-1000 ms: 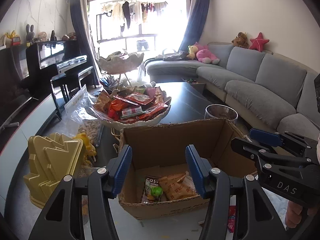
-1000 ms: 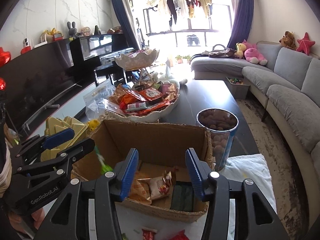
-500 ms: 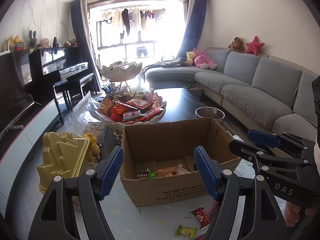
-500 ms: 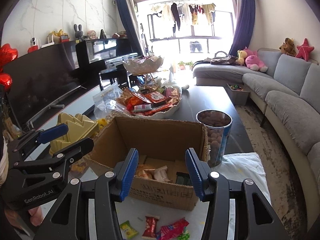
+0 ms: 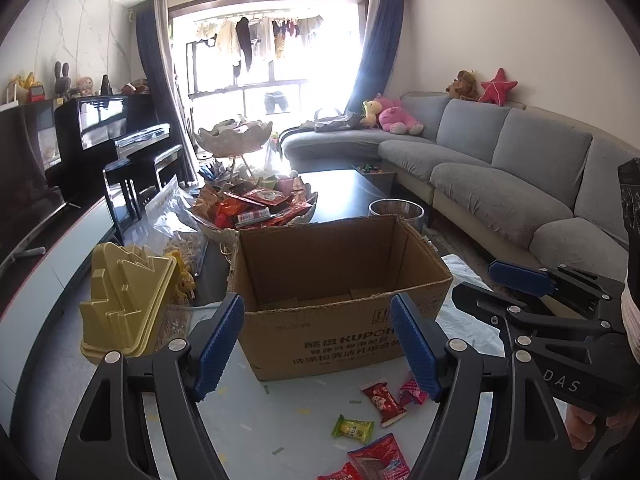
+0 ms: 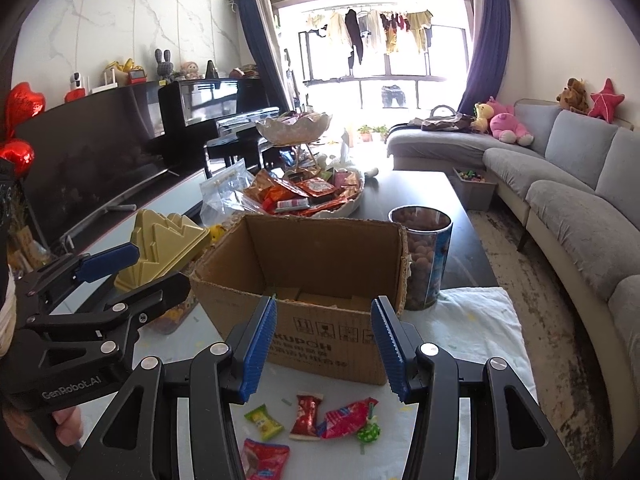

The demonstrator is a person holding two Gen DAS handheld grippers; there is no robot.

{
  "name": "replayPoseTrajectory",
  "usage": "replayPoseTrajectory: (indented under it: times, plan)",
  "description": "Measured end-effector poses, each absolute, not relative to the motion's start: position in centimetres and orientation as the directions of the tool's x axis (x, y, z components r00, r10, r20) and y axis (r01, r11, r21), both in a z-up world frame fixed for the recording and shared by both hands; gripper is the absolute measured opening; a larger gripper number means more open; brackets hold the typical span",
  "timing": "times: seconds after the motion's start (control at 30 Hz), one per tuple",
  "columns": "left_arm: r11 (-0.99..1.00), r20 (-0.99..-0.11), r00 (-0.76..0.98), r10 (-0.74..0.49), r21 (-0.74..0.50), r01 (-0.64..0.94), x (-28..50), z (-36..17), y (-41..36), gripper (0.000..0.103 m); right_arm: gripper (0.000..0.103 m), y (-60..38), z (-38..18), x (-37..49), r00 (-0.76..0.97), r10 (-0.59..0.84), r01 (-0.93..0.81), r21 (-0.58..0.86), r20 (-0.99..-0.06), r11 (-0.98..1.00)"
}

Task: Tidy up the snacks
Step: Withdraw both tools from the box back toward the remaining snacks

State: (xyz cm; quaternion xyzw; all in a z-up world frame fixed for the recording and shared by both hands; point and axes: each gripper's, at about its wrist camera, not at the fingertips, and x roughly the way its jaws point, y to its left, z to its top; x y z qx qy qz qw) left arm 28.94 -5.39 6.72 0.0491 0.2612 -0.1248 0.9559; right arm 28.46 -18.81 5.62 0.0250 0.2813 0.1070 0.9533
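An open cardboard box [image 5: 340, 312] stands on the white tabletop; it also shows in the right wrist view [image 6: 320, 280]. Loose wrapped snacks lie in front of it: a green packet [image 5: 353, 427] [image 6: 263, 421], a red bar [image 5: 383, 399] [image 6: 306, 416], a pink-red packet [image 6: 347, 422], a green lollipop [image 6: 368, 434] and a red pouch [image 5: 378, 456] [image 6: 264, 458]. My left gripper [image 5: 316, 344] is open and empty, above the snacks in front of the box. My right gripper [image 6: 324, 344] is open and empty beside it.
A white shell bowl heaped with snack packets [image 5: 256, 208] [image 6: 308, 196] sits behind the box. A tin of brown balls [image 6: 420, 256] stands at the box's right. A yellow plastic mould [image 5: 128, 300] and a clear bag [image 5: 176, 216] lie left. A grey sofa [image 5: 500, 184] runs along the right.
Both grippers have pulled back and up from over the box. The box interior has dropped from sight and the loose snacks in front have come into view. The left jaws stand wider.
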Motion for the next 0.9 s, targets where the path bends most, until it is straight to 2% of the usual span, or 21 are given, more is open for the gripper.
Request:
replayPoseTrajectory:
  times: [0.4,0.9]
  plan:
    - [0.963,-0.559,0.801,-0.214,0.019,0.27,26.8,4.4,-5.7,0.076,0.05,-20.0,2.9,26.3,0.793,0.202,-0.157,0.128,-0.575,0.979]
    - [0.961,-0.682,0.701,-0.211,-0.016,0.275,25.6,-1.3,-6.0,0.076,0.05,-20.6,-1.7,25.0,0.715,0.191,-0.13,0.14,-0.673,0.982]
